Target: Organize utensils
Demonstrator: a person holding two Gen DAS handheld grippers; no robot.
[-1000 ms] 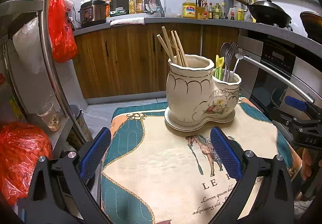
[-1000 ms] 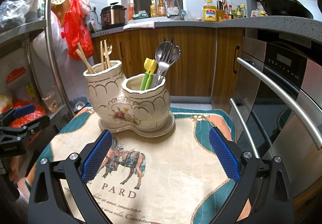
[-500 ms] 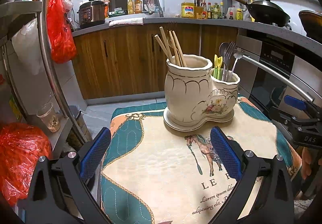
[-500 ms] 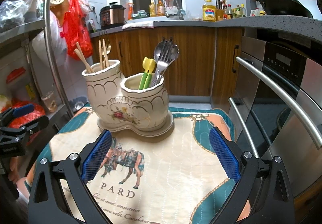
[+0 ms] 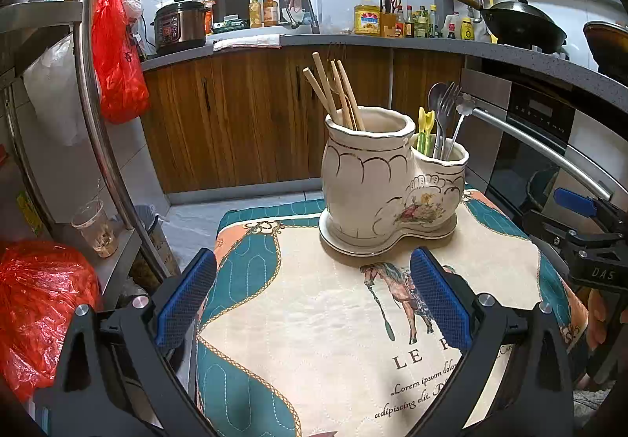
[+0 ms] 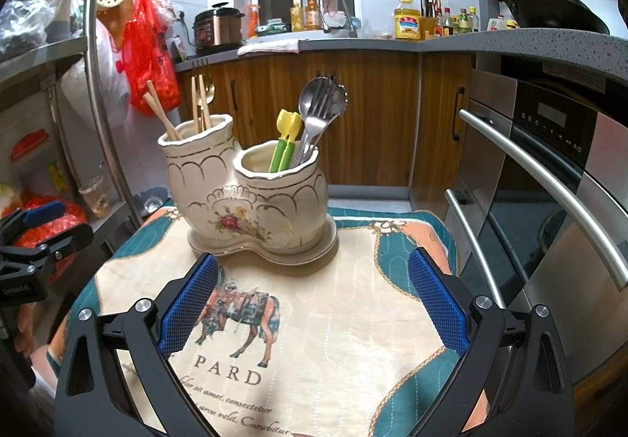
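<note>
A cream two-pot ceramic utensil holder (image 5: 384,182) stands on a small table with a horse-print cloth (image 5: 333,327); it also shows in the right wrist view (image 6: 251,201). The taller pot holds wooden chopsticks (image 5: 333,91). The shorter pot holds a metal spoon and forks (image 6: 320,111) and yellow-green plastic utensils (image 6: 286,142). My left gripper (image 5: 312,299) is open and empty, near the cloth's left side, short of the holder. My right gripper (image 6: 312,303) is open and empty, in front of the holder. Each gripper shows at the other view's edge.
A steel rack with red bags (image 5: 117,56) and a plastic cup (image 5: 96,227) stands left of the table. An oven with a bar handle (image 6: 549,182) is close on the right. Wooden cabinets (image 5: 243,123) and a cluttered counter lie behind.
Both views have shifted very slightly; the holder sits a little higher and closer in the frames. Both grippers stay open and empty.
</note>
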